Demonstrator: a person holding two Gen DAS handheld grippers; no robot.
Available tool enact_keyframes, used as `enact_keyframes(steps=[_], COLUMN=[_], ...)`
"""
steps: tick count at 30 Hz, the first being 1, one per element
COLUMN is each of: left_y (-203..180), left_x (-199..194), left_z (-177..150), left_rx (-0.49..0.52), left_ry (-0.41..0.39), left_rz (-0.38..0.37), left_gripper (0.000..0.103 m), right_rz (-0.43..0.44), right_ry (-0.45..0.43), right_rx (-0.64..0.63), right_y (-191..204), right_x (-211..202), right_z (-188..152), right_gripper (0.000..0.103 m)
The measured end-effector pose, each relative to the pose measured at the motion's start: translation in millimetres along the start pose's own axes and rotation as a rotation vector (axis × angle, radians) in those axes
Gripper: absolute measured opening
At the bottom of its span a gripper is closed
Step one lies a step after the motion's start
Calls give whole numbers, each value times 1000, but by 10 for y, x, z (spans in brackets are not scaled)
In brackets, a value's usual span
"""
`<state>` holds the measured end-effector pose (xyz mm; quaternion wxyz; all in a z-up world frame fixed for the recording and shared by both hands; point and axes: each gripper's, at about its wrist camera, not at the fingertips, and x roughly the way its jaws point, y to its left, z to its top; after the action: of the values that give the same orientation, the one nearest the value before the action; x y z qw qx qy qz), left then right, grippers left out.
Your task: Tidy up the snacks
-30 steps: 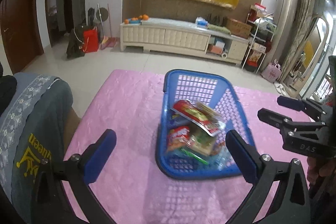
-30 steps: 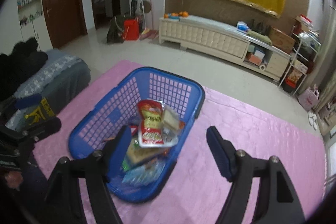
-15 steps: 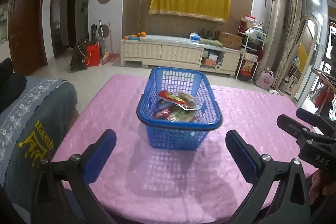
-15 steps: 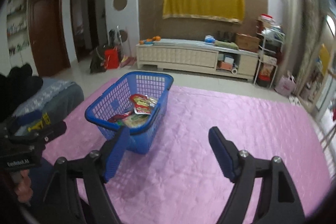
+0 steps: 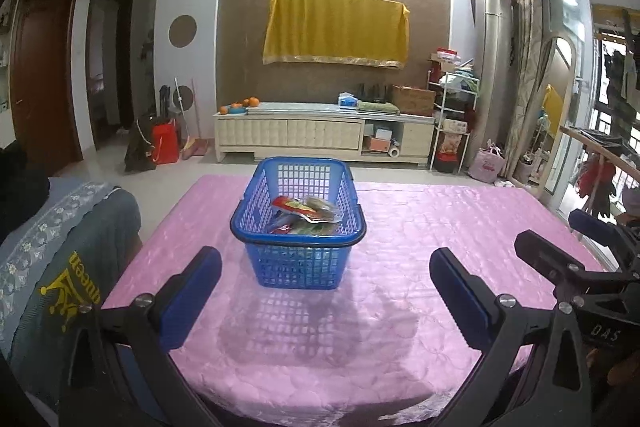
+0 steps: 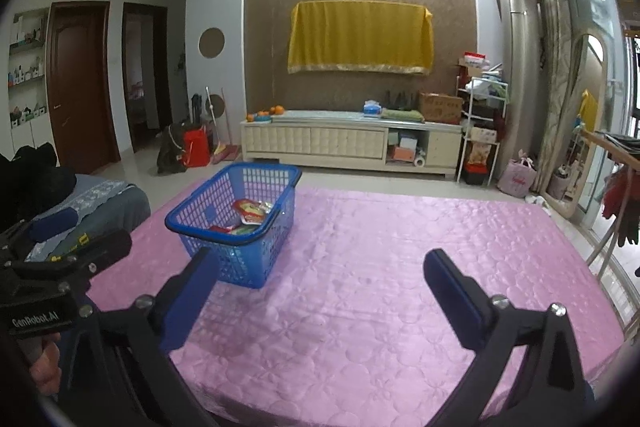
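Observation:
A blue mesh basket (image 5: 298,223) (image 6: 236,223) stands on the pink quilted table (image 5: 420,227) (image 6: 380,247), with several snack packets (image 5: 306,213) (image 6: 250,215) piled inside. My left gripper (image 5: 326,291) hangs open well short of the basket, nothing between its blue pads. My right gripper (image 6: 320,293) sits to the right of the basket and back from it; its jaws are opening wide with nothing between them. In the left wrist view the right gripper (image 5: 560,259) shows at the right edge. The right wrist view has the left gripper (image 6: 68,247) at its left edge.
A grey cushioned seat (image 5: 60,255) with yellow print borders the table's left side. Beyond the table's far edge are floor and a white TV cabinet (image 5: 324,135). A wooden rack with red clothes (image 5: 600,175) stands at the right.
Both grippers have pulled back from over the basket toward the table's near edge, so the basket looks smaller and farther. The right gripper's jaws have spread wider.

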<state>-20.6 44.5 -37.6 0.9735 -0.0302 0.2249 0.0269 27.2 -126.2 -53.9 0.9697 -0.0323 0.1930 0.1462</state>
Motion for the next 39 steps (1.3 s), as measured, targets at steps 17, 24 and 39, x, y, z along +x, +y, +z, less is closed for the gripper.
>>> enact_keyframes(steps=[17, 24, 39], left_y=[-61, -43, -80], left_x=[-73, -50, -27], left_z=[-20, -43, -21], left_rx=[7, -13, 5], left_ry=[6, 12, 20], left_rz=[-20, -32, -12], left_gripper=[103, 103, 103], right_rz=[23, 16, 32], right_ry=[31, 25, 51], right_rx=[39, 37, 61], right_y=[24, 12, -8], right_x=[-126, -163, -148], right_z=[-102, -119, -121], right_gripper=[103, 103, 103])
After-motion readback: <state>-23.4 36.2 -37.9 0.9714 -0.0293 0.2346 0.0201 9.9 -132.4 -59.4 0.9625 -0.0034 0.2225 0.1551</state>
